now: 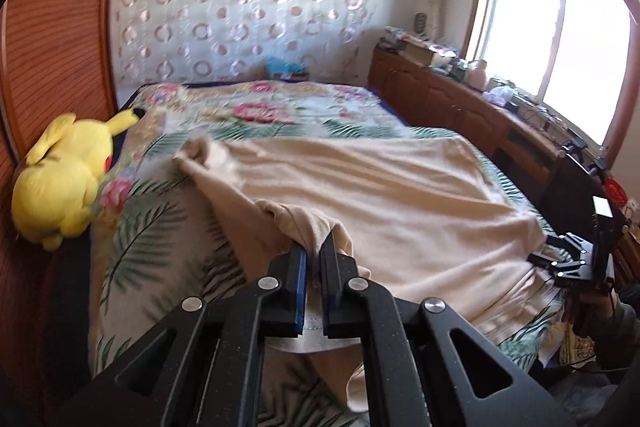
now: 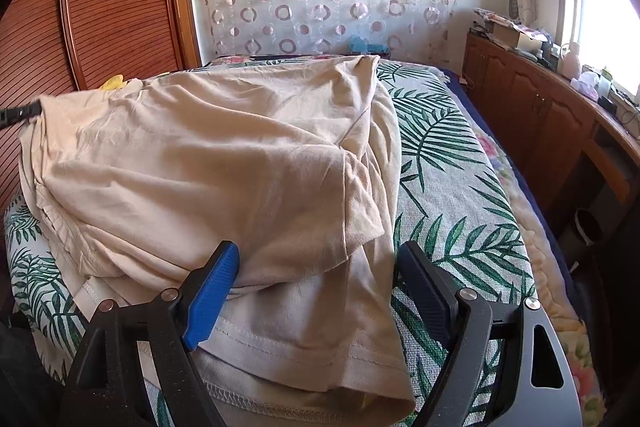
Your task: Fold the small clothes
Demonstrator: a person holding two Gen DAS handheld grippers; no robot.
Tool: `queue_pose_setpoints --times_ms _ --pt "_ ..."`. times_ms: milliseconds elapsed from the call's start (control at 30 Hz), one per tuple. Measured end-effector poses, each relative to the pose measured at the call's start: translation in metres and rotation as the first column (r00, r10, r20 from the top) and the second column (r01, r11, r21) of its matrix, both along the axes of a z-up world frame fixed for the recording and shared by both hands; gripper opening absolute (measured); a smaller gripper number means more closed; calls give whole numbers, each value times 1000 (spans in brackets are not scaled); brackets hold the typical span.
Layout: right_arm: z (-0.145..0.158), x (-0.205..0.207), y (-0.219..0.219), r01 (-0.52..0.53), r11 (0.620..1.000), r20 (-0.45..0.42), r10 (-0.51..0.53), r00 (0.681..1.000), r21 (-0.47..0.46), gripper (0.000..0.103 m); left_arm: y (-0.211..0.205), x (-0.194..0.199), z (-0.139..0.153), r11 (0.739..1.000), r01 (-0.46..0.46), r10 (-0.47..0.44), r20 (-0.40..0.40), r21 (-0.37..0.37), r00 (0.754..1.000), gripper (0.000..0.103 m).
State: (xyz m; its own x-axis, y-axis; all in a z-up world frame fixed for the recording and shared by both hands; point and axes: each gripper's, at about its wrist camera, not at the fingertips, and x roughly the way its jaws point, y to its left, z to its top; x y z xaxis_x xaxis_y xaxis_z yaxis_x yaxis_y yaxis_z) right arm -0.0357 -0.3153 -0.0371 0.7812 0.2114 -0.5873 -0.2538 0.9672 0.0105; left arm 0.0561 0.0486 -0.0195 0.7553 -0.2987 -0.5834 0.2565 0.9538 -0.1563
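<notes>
Left tool [image 1: 314, 247]: clenched on a bunched fold of the beige garment [image 1: 392, 195], the cloth pinched between its blue-edged pads and raised off the bed [image 1: 256, 107]; fabric drapes down from the pinch on both sides. Right tool [image 2: 320, 267]: released, jaws spread wide, blue-padded finger [image 2: 212, 299] on one side and dark finger [image 2: 428, 291] on the other, straddling the hemmed edge of the same garment without pressing it; the cloth lies between them.

Beige garment: a T-shirt-like piece, spread over the near half of the bed, rumpled, one sleeve folded over the body in the right wrist view, stitched hem nearest that camera.

Bed: covered with a palm-leaf and pink-flower print spread [image 2: 452, 187].

Yellow plush toy [image 1: 64, 183]: lying at the bed's left edge, against the reddish wooden slatted panel [image 1: 52, 39], apart from the garment.

Curtain with ring pattern [image 1: 240, 7]: hanging behind the head of the bed.

Wooden cabinet [image 1: 452, 99]: along the right side of the bed, under a bright window [image 1: 560, 27]; its tabletop is crowded with small items, too blurred to identify.

Small blue object [image 1: 286, 67]: beyond the far end of the bed, unclear.
</notes>
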Motion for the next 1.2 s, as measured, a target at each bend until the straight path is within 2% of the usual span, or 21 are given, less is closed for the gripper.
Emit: queue_pose_setpoints --times_ms 100,233,500,600,700,767,833,900,1033,1200 --pt "4 -3 -2 -16 1000 -22 16 1000 23 83 -28 10 12 998 64 -64 30 1 997 6" --pt "14 -13 -1 -23 1000 -2 23 1000 10 83 -66 20 28 988 154 -153 61 -13 986 6" --pt "36 -28 -7 -22 999 34 21 999 27 83 -141 27 72 943 334 -330 129 -7 935 6" --pt "45 -31 -13 -15 998 52 12 999 55 83 -154 27 73 934 357 -354 109 -6 929 7" --pt "49 -30 -13 -22 998 62 19 998 58 83 -154 29 62 933 361 -360 86 11 929 22" --pt "50 -28 -11 -31 998 62 27 998 59 83 -151 27 55 936 352 -353 79 24 932 40" --pt "48 -22 -6 -42 997 58 38 998 61 83 -147 28 50 943 332 -334 76 37 940 45" --pt "48 -16 1 -59 996 55 56 997 65 83 -138 29 45 950 311 -312 60 34 948 54" --pt "50 -5 22 -109 992 55 106 993 63 83 -117 29 33 964 266 -267 43 19 963 79" --pt "54 11 51 -168 984 48 166 985 58 83 -99 28 18 981 189 -190 36 33 981 80"
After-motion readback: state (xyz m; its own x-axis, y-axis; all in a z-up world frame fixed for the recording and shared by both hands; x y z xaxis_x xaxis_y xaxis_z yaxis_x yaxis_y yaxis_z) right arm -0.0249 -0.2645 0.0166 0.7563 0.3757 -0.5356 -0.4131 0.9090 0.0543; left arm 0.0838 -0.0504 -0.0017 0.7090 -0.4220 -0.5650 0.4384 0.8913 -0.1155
